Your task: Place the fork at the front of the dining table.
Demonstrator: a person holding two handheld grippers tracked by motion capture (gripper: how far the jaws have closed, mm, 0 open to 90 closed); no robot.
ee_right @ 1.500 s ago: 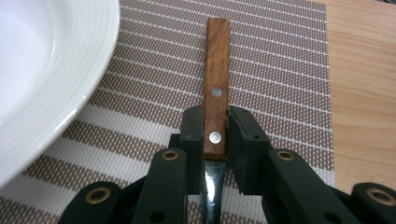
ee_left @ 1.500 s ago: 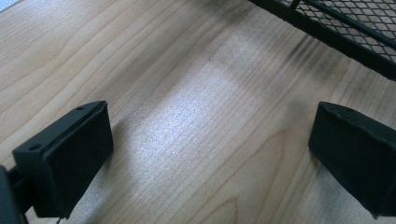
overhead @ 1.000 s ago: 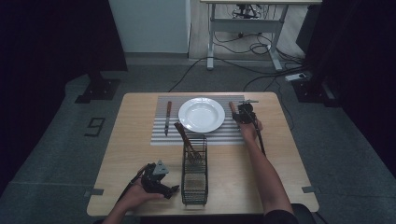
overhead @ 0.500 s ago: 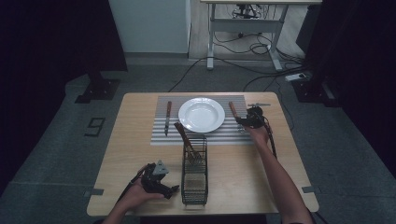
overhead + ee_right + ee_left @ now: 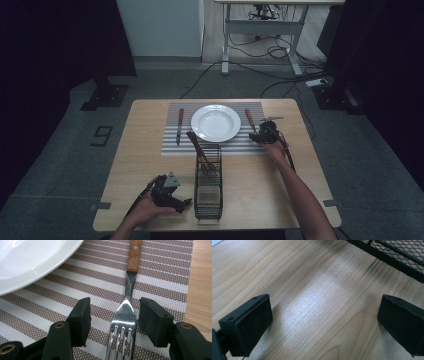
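Note:
A fork (image 5: pixel 124 315) with a wooden handle lies flat on the striped placemat (image 5: pixel 162 272), to the right of the white plate (image 5: pixel 30 262). My right gripper (image 5: pixel 116 317) is open, one jaw on each side of the fork's tines without squeezing them. From above, the right gripper (image 5: pixel 257 135) sits at the near end of the fork (image 5: pixel 249 120). Open as well, my left gripper (image 5: pixel 324 322) hovers low over bare wood beside the black wire basket (image 5: pixel 402 255). In the high view the left gripper (image 5: pixel 180 201) is at the table's front left.
A wooden-handled knife (image 5: pixel 180 125) lies on the placemat (image 5: pixel 170 145) left of the plate (image 5: pixel 216 122). The wire basket (image 5: pixel 207 182) stands in the table's near middle, with a wooden-handled utensil (image 5: pixel 196 146) leaning out of it. Cables and a desk frame lie on the floor beyond.
My right gripper has drawn back toward the person along the fork and now straddles its tines. The left gripper has stayed in place.

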